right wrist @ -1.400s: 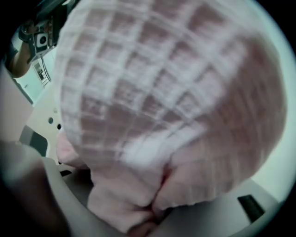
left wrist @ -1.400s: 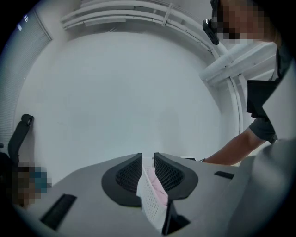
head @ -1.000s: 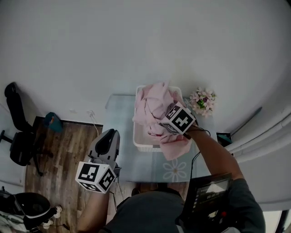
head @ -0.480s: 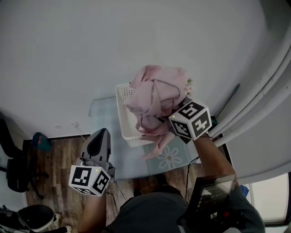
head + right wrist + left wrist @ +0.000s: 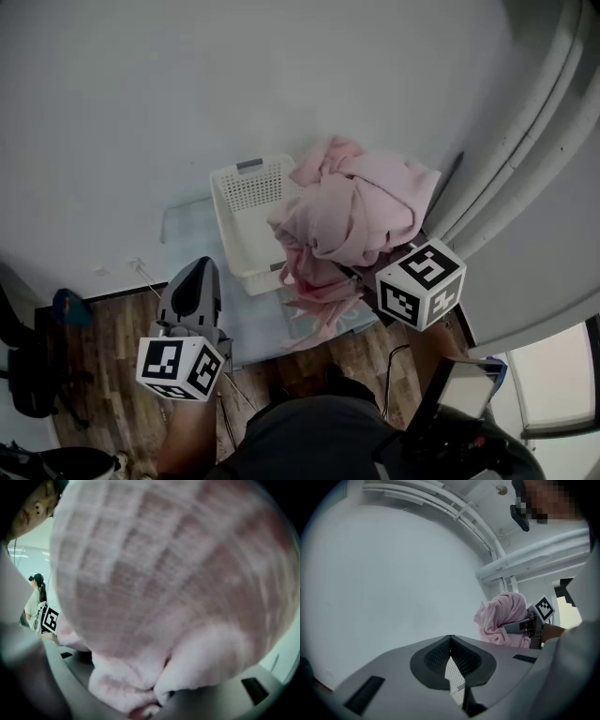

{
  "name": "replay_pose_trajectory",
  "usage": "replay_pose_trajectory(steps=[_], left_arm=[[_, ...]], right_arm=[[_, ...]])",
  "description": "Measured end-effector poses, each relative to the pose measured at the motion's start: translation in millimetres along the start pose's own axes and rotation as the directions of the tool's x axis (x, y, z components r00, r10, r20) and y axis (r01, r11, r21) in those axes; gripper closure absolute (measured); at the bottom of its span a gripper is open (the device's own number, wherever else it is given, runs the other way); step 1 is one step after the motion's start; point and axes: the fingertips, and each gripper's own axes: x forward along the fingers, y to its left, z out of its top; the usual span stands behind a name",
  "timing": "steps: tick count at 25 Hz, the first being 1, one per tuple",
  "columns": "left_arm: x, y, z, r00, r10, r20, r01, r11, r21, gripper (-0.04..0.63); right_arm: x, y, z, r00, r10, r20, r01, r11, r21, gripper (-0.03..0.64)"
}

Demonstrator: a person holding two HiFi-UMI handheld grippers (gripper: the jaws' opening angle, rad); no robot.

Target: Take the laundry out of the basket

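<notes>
A bundle of pink laundry [image 5: 361, 211] hangs in the air just right of the white mesh basket [image 5: 246, 211], its lower folds trailing over the table edge. My right gripper [image 5: 159, 693] is shut on this cloth, which fills the right gripper view; its marker cube [image 5: 420, 284] shows below the bundle. The part of the basket that shows holds nothing. My left gripper [image 5: 199, 274] hangs left of the table, shut and holding nothing. In the left gripper view the pink laundry [image 5: 502, 620] appears far to the right, past the left gripper [image 5: 450, 641].
The basket stands on a small pale blue table [image 5: 187, 239] against a white wall. Pale curtains or panels [image 5: 534, 141] rise at the right. A wooden floor [image 5: 103, 375] lies below left, with a white cable [image 5: 142, 274] and a dark chair [image 5: 21, 375].
My right gripper has lifted the pink bundle out of the basket and carried it to the right, so the basket's inside now shows. The left gripper has barely moved.
</notes>
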Motion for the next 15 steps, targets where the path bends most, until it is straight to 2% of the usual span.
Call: replay_pose_trajectory(steps=[6, 15], left_arm=[[-17.1, -43.9, 12.0, 0.999, 0.036, 0.005, -0.036, 0.998, 0.045, 0.586], [-7.3, -75.0, 2.7, 0.99, 0.139, -0.003, -0.138, 0.988, 0.074, 0.586]], right_arm=[[-60.1, 0.1, -9.0, 0.998, -0.029, 0.052, 0.027, 0.999, 0.035, 0.311], [-72.4, -15.0, -34.1, 0.999, 0.003, 0.046, -0.006, 0.998, 0.058, 0.31]])
